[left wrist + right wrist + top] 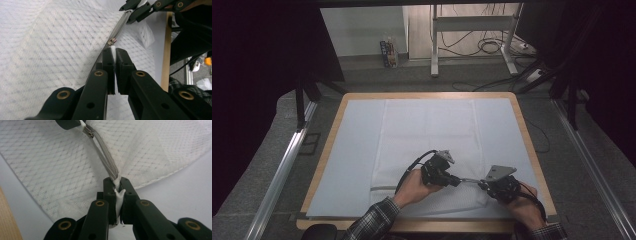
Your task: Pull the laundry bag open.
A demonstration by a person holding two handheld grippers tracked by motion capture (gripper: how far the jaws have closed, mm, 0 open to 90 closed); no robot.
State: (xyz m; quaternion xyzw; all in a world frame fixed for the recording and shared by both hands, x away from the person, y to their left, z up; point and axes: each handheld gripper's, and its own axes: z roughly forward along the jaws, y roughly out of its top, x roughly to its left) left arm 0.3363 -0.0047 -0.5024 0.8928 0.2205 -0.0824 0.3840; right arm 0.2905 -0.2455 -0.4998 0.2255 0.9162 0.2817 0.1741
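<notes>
A white mesh zip bag [427, 135] lies flat on the pale cloth-covered table [354, 150]. My left gripper [457, 181] is near the bag's front edge, and in the left gripper view the gripper [114, 53] is shut on the white pull tab [113, 48] just behind the metal slider [112, 41]. The grey zipper [106, 160] runs taut from there to my right gripper [116, 181], which is shut on the zipper's end and a fold of white fabric [119, 197]. In the high view the right gripper [482, 183] faces the left one, a short length of zipper [469, 180] between them.
The table's wooden rim [532, 150] frames the cloth, and its right edge [166, 50] is close to both hands. Metal rails [287, 165] flank the table on grey floor. A desk frame [472, 30] with cables and some bottles [388, 52] stand beyond the far edge.
</notes>
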